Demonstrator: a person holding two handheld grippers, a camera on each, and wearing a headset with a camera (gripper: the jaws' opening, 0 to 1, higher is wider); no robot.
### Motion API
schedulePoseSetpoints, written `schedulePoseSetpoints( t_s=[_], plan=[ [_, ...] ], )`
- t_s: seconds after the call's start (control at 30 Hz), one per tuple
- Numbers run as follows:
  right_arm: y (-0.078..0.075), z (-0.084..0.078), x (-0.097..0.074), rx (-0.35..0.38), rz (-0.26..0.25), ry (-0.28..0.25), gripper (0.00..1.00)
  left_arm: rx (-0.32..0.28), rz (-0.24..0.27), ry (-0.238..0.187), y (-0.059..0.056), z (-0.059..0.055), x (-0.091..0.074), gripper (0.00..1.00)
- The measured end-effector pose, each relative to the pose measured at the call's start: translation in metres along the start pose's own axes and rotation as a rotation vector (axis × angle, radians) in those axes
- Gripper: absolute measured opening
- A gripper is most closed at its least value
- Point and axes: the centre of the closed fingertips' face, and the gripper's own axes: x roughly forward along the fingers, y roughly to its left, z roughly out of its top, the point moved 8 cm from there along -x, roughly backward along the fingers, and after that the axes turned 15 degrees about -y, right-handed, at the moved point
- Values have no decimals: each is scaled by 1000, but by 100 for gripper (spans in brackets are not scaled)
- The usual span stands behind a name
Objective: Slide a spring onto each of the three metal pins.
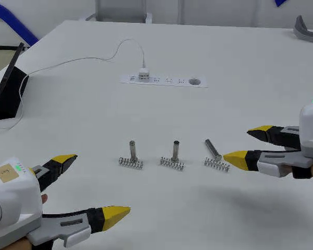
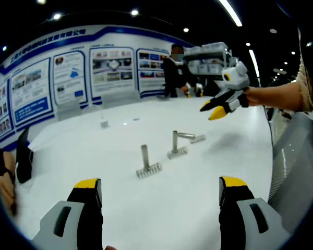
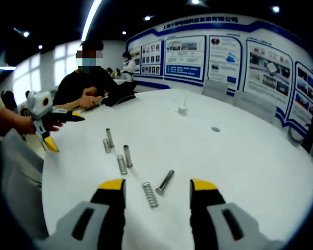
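Three short metal pins are on the white table. The left pin and the middle pin stand upright; the right pin lies on its side. A loose spring lies in front of each: left spring, middle spring, right spring. My left gripper is open near the table's front left, short of the left pin, holding nothing. My right gripper is open just right of the lying pin and its spring, which sit ahead of its jaws.
A white power strip with a plugged charger and cable lies behind the pins. A black device leans at the left edge. A grey curved object is at the far right. A person sits at the table.
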Motion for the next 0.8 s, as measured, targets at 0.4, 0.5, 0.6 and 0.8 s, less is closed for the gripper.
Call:
schedulePoseSetpoints(
  t_s=[0.4, 0.5, 0.6, 0.8],
  plan=[
    [-12, -6, 38, 11, -53, 109, 33, -4, -7, 2, -2, -2, 2, 94],
    [-17, -11, 47, 17, -66, 134, 30, -2, -7, 2, -1, -2, 2, 94],
    [-19, -14, 55, 29, -77, 153, 28, -3, -4, 2, 0, -2, 2, 94],
    [-21, -24, 69, 65, -101, 203, 25, -6, -10, 3, -1, -3, 3, 94]
  ],
)
